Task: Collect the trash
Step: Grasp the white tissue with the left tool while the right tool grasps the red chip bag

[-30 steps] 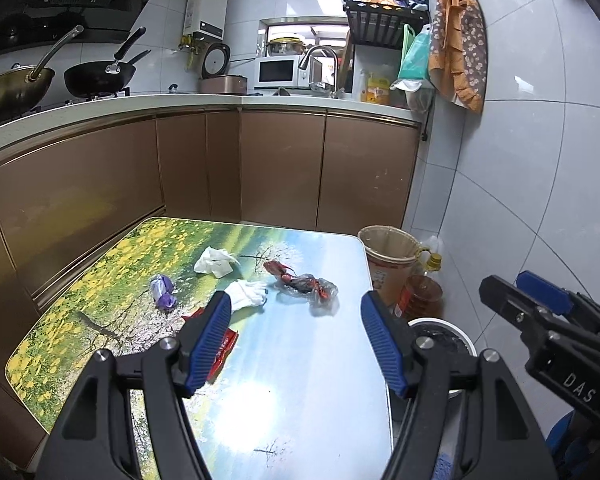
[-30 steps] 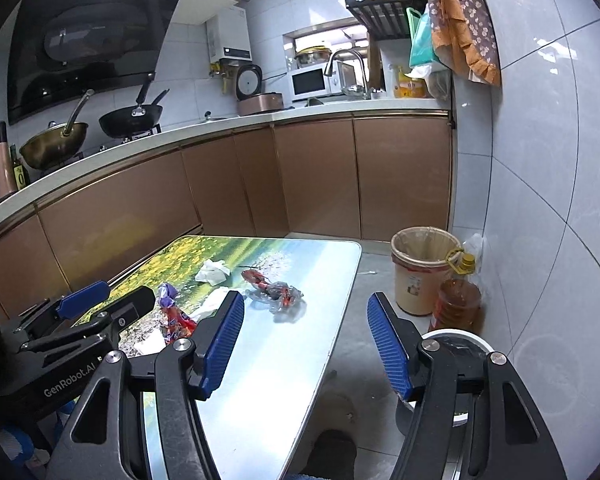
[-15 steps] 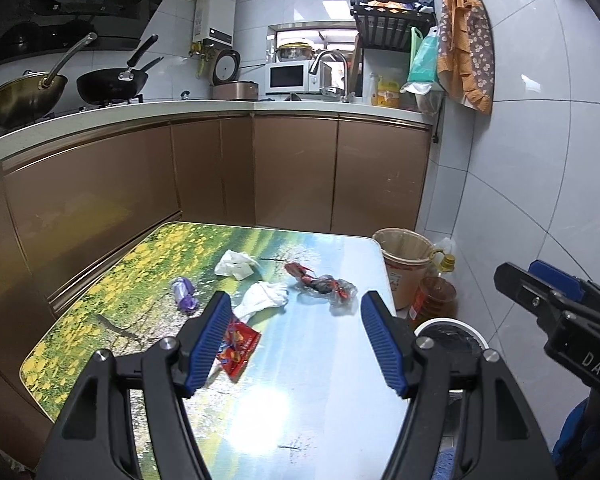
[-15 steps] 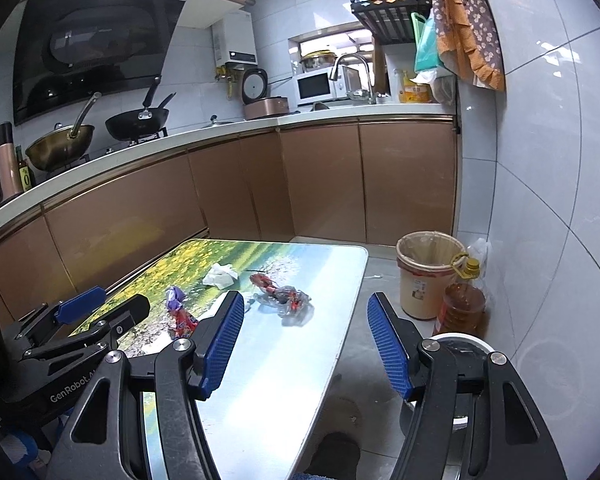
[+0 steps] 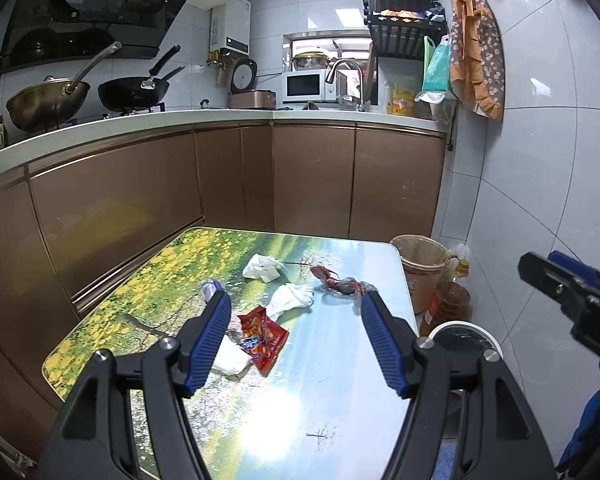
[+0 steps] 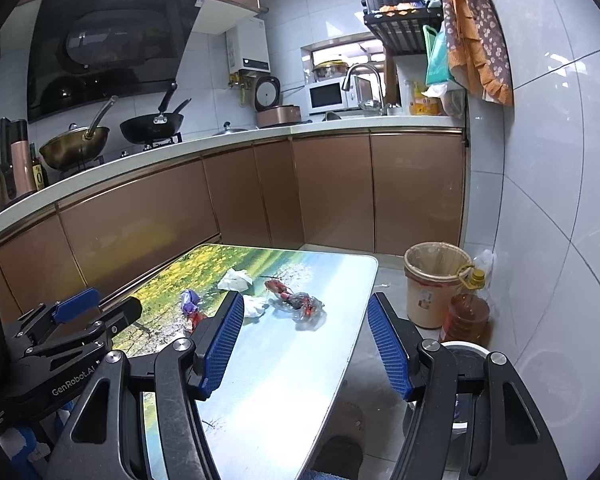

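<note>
Both tongs wide, empty: left tongs (image 5: 296, 340), right tongs (image 6: 306, 342). Left finger (image 5: 210, 340) half-hides a white tissue (image 5: 230, 358), frame centre; red wrapper (image 5: 262, 338) beside it on surface (image 5: 320, 400).

Both rigs look the same: left gripper (image 5: 296, 330) has chunky black plastic arms with triangular cutouts, silver screw heads at the joints, ribbed blue pads (image 5: 382, 344) on the jaws; right gripper (image 6: 306, 330) matches; white "GenRobot.AI" lettering on the left one's side.
</note>
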Demonstrator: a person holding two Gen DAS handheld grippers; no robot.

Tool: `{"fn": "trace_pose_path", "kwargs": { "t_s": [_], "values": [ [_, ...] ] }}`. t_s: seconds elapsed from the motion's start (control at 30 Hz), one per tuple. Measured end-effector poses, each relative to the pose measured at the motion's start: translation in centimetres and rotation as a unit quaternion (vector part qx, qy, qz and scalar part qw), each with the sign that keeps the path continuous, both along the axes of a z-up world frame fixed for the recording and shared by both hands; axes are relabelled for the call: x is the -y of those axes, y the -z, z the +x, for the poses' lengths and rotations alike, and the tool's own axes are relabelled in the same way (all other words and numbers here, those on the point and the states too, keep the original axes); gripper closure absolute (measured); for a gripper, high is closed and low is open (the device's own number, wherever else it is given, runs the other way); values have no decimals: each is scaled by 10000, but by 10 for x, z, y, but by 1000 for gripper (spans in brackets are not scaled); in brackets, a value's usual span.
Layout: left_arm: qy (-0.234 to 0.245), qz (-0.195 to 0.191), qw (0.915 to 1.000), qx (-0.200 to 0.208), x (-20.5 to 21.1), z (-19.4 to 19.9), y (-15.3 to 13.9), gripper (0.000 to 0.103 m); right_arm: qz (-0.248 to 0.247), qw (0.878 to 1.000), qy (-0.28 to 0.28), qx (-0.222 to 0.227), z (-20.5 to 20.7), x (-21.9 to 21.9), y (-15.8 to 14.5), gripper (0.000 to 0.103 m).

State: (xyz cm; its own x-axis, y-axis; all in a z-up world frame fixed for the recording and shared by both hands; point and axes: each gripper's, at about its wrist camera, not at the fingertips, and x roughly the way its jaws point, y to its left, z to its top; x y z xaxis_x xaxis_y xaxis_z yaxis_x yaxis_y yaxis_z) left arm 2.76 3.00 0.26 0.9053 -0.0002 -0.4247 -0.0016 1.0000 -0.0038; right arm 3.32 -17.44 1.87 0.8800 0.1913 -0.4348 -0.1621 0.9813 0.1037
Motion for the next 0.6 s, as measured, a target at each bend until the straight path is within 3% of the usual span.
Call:
{"fn": "trace_pose_path", "kwargs": {
  "t_s": [0.6],
  "values": [
    [-219, -150, 9996, -105, -39, -12, 16, 37, -183, 9997, -141, -49, -14, -18, -4, 39]
  ]
}}
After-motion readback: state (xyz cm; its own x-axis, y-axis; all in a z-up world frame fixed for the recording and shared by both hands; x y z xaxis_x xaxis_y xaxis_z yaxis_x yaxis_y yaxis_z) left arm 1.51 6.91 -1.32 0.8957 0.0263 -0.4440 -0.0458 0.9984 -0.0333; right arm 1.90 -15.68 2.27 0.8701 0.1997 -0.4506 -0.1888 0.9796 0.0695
